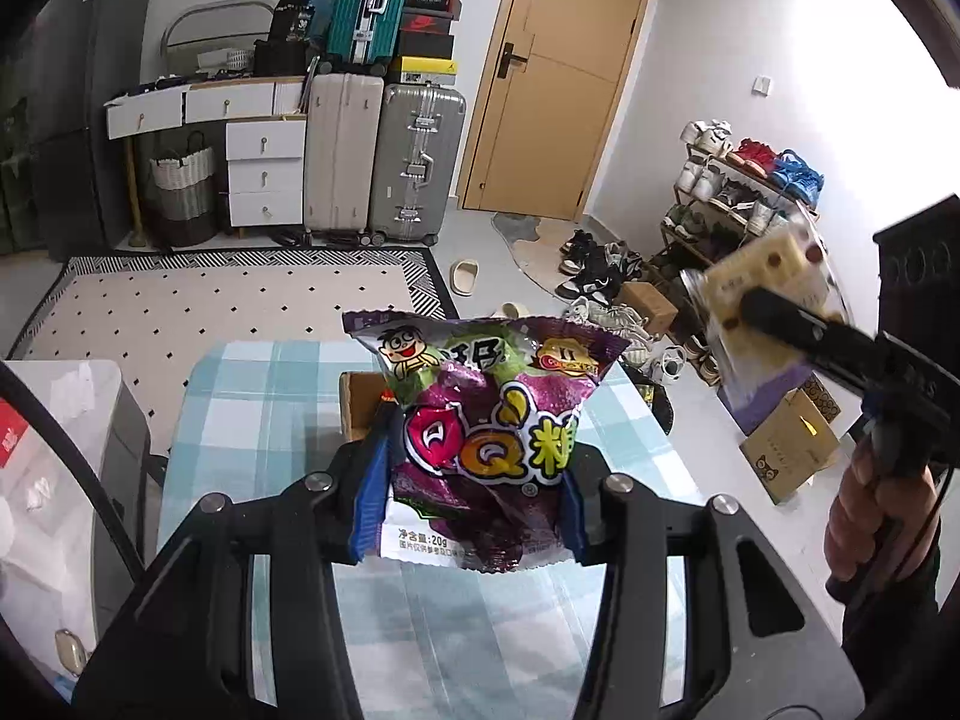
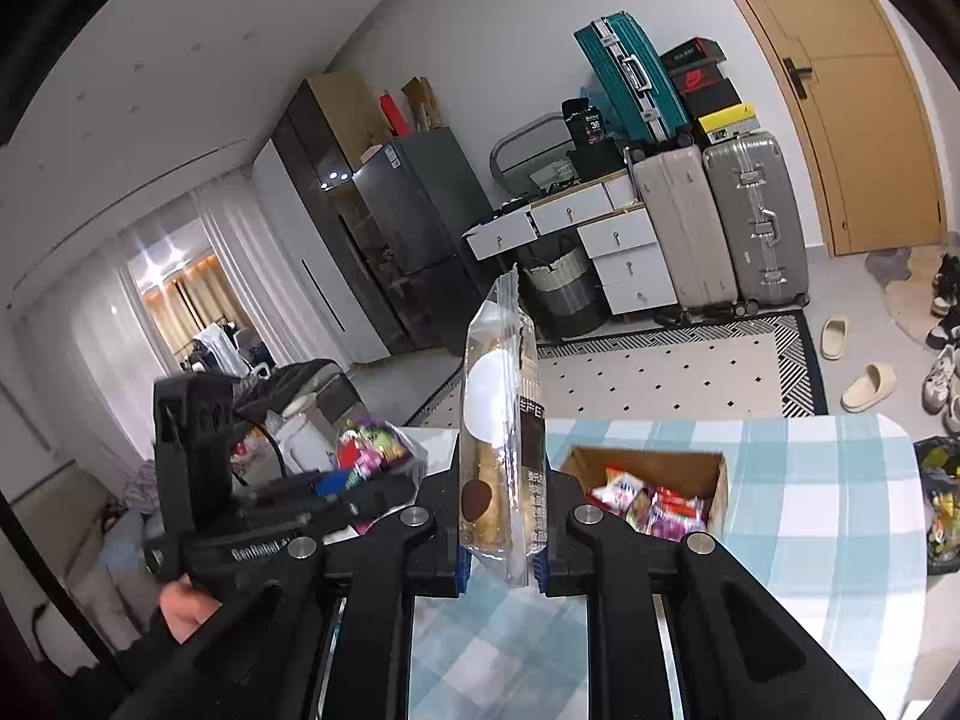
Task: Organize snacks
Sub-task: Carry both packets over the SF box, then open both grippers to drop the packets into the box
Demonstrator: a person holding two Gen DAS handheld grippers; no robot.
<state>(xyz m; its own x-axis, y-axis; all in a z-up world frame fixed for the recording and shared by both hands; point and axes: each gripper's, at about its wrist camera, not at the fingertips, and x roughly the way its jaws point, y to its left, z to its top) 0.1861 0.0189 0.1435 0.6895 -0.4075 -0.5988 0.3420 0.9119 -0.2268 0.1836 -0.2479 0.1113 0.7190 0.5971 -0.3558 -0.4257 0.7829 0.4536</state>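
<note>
My left gripper (image 1: 471, 516) is shut on a purple QQ candy bag (image 1: 486, 426), held upright above the checked tablecloth (image 1: 270, 384). The bag hides most of a cardboard box (image 1: 360, 402) behind it. My right gripper (image 2: 501, 564) is shut on a clear-wrapped cake packet (image 2: 501, 420), seen edge on and standing tall between the pads. From the left wrist view that right gripper (image 1: 750, 309) shows at the right, clamped on the cake packet (image 1: 756, 267) in the air. The cardboard box (image 2: 648, 459) holds several snack packs. At the left of the right wrist view, the left gripper (image 2: 384, 480) carries the candy bag (image 2: 372, 447).
The table's far edge (image 2: 720, 420) drops to a patterned rug (image 2: 660, 372). Suitcases (image 1: 384, 162), white drawers (image 1: 264, 174) and a shoe rack (image 1: 738, 192) line the room. A cardboard box (image 1: 786, 450) lies on the floor to the right. A hand (image 1: 864, 516) grips the right tool.
</note>
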